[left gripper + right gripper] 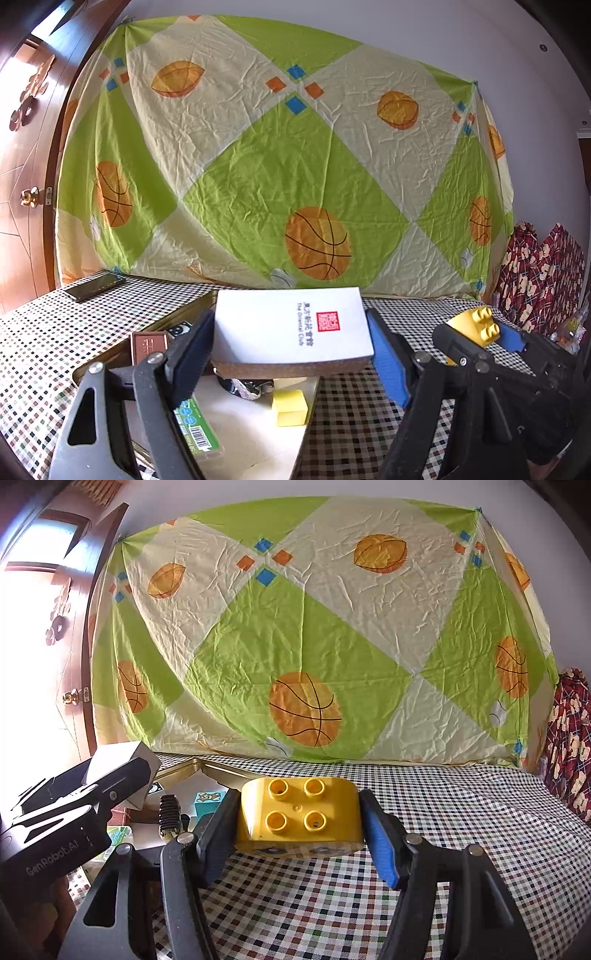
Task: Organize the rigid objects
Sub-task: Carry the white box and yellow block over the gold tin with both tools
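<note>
Both hands loaded right now: your left gripper is clamped wide across the white box, pads on its two short sides, box riding level above the gold tray; your right gripper is at about mid-opening, pinching the yellow block by its ends, studs up, over the checked cloth, not resting on it as far as I can tell. In the left view the block shows at 3 o'clock of the box, so the tray is off toward 9 o'clock from your right hand. My read: the box goes down first. Keep it flat, lower it into a bare patch of the tray, and mind the small yellow cube and the green packet sitting under it. Don't let go till the base lands, otherwise it'll tip on whatever's beneath. Hold the block back w/ the right hand so the two rigs don't bump; they're near each other already. Hard to make out: the box hides most of the tray floor, so free space under it is a guess. There's a dark crinkled thing just below the box edge that I can't identify. The tray's near rim is cut off by your fingers, and the dark phone at 10 o'clock is too far off to matter
</note>
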The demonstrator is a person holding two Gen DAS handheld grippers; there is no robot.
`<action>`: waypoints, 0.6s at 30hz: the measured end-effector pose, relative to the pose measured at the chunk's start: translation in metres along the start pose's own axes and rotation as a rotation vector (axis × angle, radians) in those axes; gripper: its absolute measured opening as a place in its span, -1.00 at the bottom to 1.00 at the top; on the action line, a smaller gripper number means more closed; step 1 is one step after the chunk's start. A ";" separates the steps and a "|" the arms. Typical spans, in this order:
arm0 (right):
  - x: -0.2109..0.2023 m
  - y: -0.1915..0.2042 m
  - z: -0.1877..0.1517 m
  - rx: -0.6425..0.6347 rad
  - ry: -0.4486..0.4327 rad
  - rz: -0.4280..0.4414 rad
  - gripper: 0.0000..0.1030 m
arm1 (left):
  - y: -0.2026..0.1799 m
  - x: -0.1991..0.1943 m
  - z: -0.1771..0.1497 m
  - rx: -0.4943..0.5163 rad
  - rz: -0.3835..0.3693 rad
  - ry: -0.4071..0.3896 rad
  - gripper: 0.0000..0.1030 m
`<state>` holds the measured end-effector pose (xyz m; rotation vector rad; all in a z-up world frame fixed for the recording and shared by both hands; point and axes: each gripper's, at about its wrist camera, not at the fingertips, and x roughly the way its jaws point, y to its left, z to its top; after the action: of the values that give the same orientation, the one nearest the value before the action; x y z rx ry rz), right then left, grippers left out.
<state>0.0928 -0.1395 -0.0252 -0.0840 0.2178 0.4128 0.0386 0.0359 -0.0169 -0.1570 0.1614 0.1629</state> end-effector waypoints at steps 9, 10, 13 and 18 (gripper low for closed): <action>0.003 0.015 0.001 -0.015 -0.001 0.023 0.28 | 0.019 -0.001 0.001 -0.017 0.027 -0.003 0.55; 0.004 0.016 0.001 -0.012 0.000 0.028 0.28 | 0.021 -0.001 0.001 -0.022 0.029 -0.003 0.55; 0.006 0.020 0.001 -0.014 0.005 0.038 0.28 | 0.028 -0.001 0.002 -0.029 0.039 -0.005 0.55; 0.010 0.032 0.002 -0.031 0.010 0.059 0.28 | 0.038 -0.001 0.003 -0.042 0.052 -0.001 0.55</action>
<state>0.0891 -0.1057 -0.0270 -0.1102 0.2245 0.4747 0.0312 0.0734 -0.0188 -0.1943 0.1612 0.2177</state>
